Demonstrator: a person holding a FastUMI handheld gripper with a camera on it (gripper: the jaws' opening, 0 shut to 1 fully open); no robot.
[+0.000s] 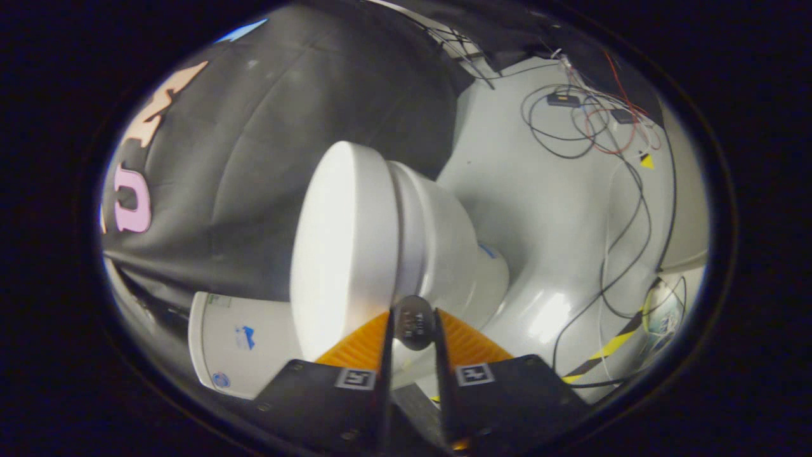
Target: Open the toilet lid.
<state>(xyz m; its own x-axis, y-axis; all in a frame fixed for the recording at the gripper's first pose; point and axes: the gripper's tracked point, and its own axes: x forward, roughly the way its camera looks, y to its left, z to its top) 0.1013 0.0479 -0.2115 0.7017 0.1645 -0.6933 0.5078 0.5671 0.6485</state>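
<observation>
i'm looking out from a fisheye camera riding on my gripper (412, 324), facing forward along my two fingers (365, 346), which are rising close together from below. the view is rolled sideways, so the toilet (406, 247) is lying on its side, very near, just ahead of my fingertips. the grey floor (545, 209) with loose cables (590, 127) is stretching beyond.

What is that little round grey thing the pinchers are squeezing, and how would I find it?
Find the big white toilet with its lid. At the lid's front edge sits a small round knob, pinched between the gripper fingers. It is dark and coin-shaped, unlike the white around it.
</observation>
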